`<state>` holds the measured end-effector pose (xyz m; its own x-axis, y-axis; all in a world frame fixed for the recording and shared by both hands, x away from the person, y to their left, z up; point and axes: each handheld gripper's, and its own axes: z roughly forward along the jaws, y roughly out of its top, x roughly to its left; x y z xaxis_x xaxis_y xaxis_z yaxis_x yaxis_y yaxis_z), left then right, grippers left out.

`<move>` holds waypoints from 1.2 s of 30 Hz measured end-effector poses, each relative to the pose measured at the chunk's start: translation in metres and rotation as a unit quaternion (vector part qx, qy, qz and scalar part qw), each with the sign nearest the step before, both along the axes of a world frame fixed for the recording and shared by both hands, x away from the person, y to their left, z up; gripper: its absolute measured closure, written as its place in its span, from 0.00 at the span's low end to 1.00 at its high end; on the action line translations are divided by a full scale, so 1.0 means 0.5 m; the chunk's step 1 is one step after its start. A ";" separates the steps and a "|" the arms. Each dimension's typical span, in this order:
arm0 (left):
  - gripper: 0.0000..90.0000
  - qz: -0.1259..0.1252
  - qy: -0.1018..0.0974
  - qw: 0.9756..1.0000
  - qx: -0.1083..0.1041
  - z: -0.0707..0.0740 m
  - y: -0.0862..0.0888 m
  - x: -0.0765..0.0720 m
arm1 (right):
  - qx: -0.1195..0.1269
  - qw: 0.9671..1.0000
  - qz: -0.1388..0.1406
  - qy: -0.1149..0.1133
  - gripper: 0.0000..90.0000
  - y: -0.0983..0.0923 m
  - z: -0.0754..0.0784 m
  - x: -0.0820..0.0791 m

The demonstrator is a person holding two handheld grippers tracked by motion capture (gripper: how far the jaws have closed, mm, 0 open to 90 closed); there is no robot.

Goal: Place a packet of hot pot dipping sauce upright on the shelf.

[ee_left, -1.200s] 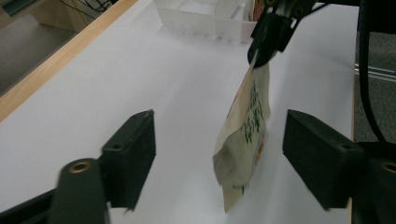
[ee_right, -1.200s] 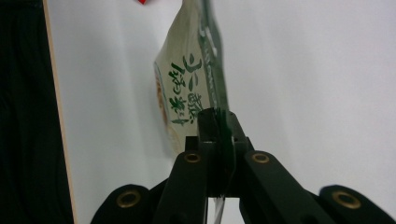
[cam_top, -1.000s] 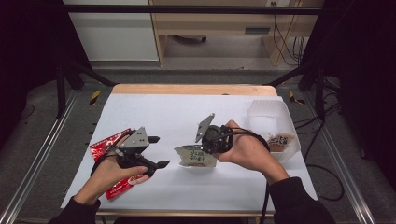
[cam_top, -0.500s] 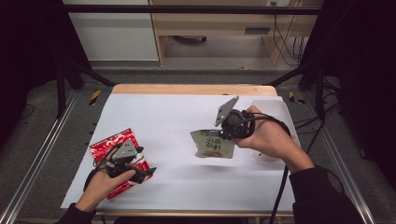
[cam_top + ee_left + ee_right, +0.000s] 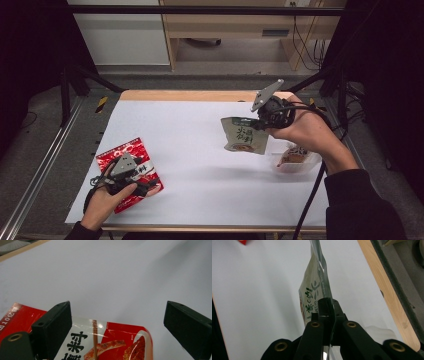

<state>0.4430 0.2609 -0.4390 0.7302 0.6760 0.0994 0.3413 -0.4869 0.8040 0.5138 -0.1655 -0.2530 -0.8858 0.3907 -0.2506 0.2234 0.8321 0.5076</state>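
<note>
A grey-green pouch [image 5: 244,136] hangs upright above the white table, right of centre. My right gripper [image 5: 260,123] is shut on its top edge. In the right gripper view the jaws [image 5: 328,305] pinch the pouch [image 5: 314,290] edge-on. A red snack packet [image 5: 131,167] lies flat at the table's front left. My left gripper [image 5: 146,187] rests low over it, held in a hand. In the left gripper view its jaws [image 5: 125,325] stand wide open above the red packet [image 5: 117,345], with nothing pressed between them.
A clear plastic container [image 5: 311,161] with a small packet inside sits on the table under the right hand. The white table [image 5: 200,150] has a wooden far edge [image 5: 190,95] and metal frame rails along both sides.
The right gripper has carried the pouch up, to the right and farther back. The left hand has drawn back and down toward the front left, onto the red packet.
</note>
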 end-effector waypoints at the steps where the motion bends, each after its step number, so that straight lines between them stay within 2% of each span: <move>1: 0.09 0.000 -0.001 1.000 0.004 0.000 0.000 -0.001 | 0.002 1.000 -0.004 0.001 1.00 -0.003 0.003 0.005; 7: 0.09 0.005 -0.009 1.000 0.002 0.002 0.012 -0.010 | 0.013 1.000 -0.015 -0.015 1.00 -0.022 0.020 0.027; 14: 0.09 0.031 -0.009 0.999 -0.009 -0.005 0.034 -0.013 | 0.026 0.999 -0.034 -0.032 1.00 -0.053 0.031 0.046; 19: 0.09 0.035 -0.012 0.999 0.001 -0.009 0.032 -0.012 | 0.032 0.998 -0.042 -0.039 1.00 -0.076 0.030 0.052; 27: 0.09 0.042 -0.018 0.999 -0.001 -0.007 0.041 -0.011 | 0.037 0.997 -0.058 -0.036 1.00 -0.116 0.028 0.059; 36: 0.09 0.035 -0.016 0.999 0.005 -0.010 0.032 -0.012 | 0.045 0.995 -0.085 -0.031 1.00 -0.188 0.018 0.058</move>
